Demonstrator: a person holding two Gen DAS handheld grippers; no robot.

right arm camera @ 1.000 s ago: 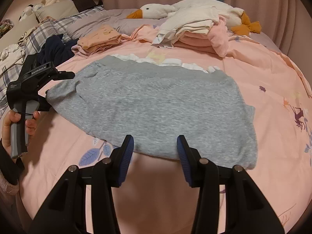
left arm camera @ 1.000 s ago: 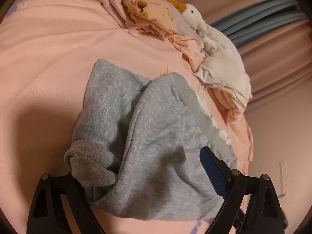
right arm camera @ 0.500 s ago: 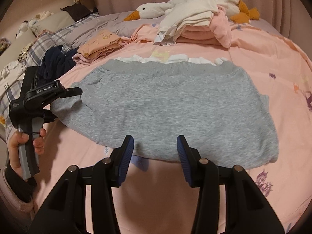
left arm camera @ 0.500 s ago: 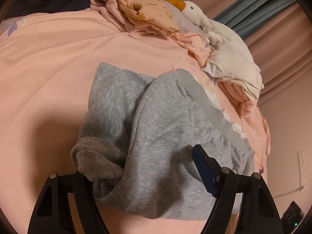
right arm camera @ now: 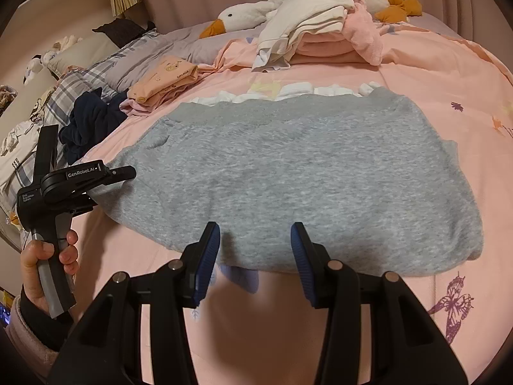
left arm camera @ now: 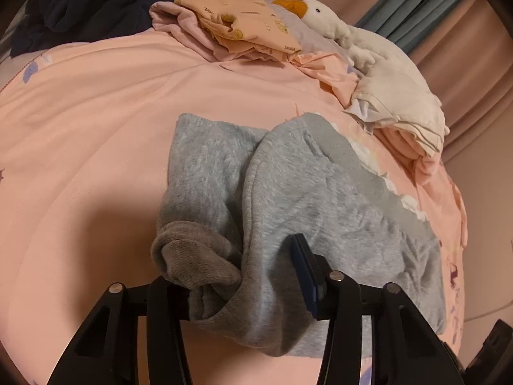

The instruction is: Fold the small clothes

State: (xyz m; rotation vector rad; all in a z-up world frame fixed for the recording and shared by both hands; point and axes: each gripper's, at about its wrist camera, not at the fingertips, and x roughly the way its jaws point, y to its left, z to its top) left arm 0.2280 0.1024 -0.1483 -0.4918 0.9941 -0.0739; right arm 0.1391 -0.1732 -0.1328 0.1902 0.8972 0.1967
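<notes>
A grey sweatshirt (right arm camera: 304,173) lies spread on the pink bedspread (right arm camera: 433,73). My left gripper (left arm camera: 243,272) has its jaws wide apart around the sweatshirt's (left arm camera: 307,199) bunched sleeve and ribbed cuff (left arm camera: 192,256); cloth fills the gap and hides the left finger. It also shows in the right wrist view (right arm camera: 125,173) at the garment's left end, held by a hand. My right gripper (right arm camera: 255,250) is open and empty, just at the sweatshirt's near hem.
A pile of folded white and pink clothes (right arm camera: 320,35) and a plush goose (right arm camera: 250,16) lie at the back. Folded peach clothes (right arm camera: 163,80) and a dark navy garment (right arm camera: 89,118) lie back left. Pillows (right arm camera: 64,57) sit far left.
My left gripper has pushed forward into the sleeve end, with more cloth bunched between its fingers. My right gripper has stayed open at the hem, with the view shifting slightly.
</notes>
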